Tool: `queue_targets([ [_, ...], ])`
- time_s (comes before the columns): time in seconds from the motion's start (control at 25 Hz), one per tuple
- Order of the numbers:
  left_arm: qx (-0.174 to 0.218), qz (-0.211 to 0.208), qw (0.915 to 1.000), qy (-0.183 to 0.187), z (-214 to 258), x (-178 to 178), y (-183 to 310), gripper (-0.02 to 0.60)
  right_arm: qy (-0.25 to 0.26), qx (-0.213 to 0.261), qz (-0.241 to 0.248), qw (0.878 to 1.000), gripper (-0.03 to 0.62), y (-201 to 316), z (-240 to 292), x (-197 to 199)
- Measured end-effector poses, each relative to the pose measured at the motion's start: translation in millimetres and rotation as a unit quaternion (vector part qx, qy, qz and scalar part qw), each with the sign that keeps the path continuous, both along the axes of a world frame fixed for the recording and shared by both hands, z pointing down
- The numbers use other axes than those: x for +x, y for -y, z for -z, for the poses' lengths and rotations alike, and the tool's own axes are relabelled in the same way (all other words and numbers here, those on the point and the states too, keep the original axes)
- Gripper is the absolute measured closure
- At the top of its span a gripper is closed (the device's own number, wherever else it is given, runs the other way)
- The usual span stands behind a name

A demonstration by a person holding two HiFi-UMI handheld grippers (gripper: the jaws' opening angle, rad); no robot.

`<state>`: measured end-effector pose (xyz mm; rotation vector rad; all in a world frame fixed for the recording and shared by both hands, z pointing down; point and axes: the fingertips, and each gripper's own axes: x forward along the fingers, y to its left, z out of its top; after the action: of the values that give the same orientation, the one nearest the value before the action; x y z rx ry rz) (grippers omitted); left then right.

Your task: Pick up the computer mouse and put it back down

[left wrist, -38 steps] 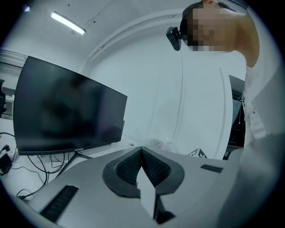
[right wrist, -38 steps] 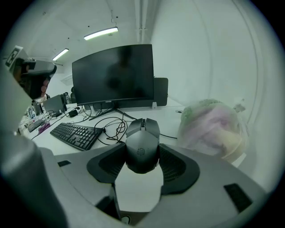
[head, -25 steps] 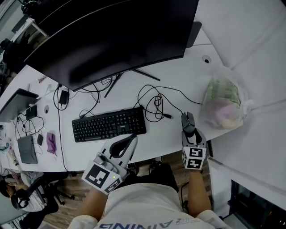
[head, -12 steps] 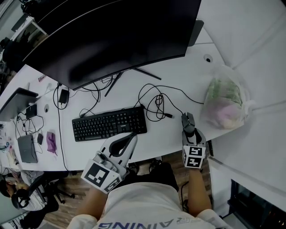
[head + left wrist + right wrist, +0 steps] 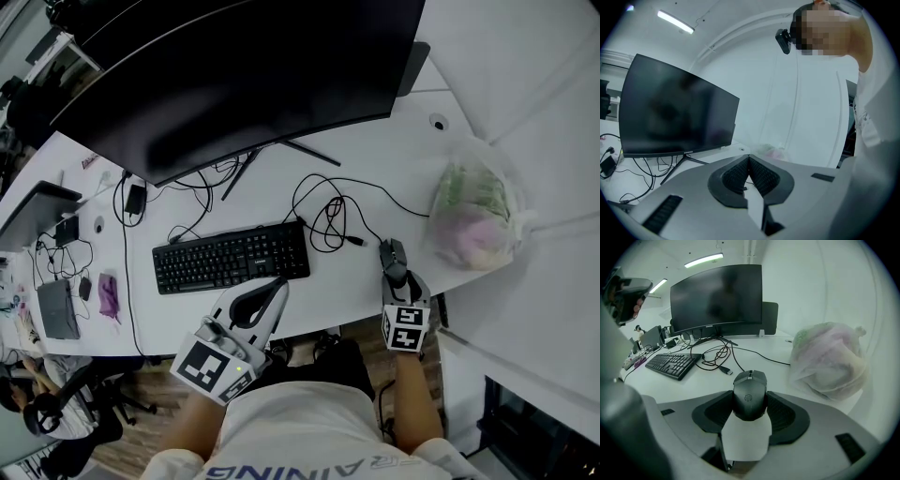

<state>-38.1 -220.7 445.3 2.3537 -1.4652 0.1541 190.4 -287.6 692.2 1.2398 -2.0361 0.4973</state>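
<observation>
I'm closing my right gripper [image 5: 750, 401] on the computer mouse [image 5: 749, 389] near the desk's [image 5: 356, 178] front edge, pads meeting its sides. My left gripper [image 5: 749, 159] is hanging pressed together.

Mouse [image 5: 394, 260] on desk [image 5: 394, 150]; keyboard [image 5: 231, 257] left, bag [image 5: 473, 217] right, monitor [image 5: 234, 75] behind keyboard.

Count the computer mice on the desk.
1: the mouse near the desk's front edge, between the right tool's closing jaws, beside the bag. More may hide behind the monitor.
</observation>
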Motion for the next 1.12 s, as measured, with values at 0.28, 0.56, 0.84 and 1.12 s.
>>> queue_targets([
  [0.28,0.000,0.001,1.0000,0.001,1,-1,-5,0.574,-0.005,-0.008,-0.002,1.000,0.356,-6,-9,2],
  [0.56,0.001,0.003,1.0000,0.001,1,-1,-7,0.574,-0.009,-0.013,-0.003,1.000,0.356,-8,-14,4],
  [0.84,0.007,0.007,0.9999,0.005,7,-5,-13,0.574,-0.020,-0.035,-0.001,0.999,0.348,-10,-22,4],
  [1.12,0.023,0.013,0.9996,0.007,20,-15,-25,0.574,0.009,0.017,-0.010,1.000,0.330,-3,16,-2],
])
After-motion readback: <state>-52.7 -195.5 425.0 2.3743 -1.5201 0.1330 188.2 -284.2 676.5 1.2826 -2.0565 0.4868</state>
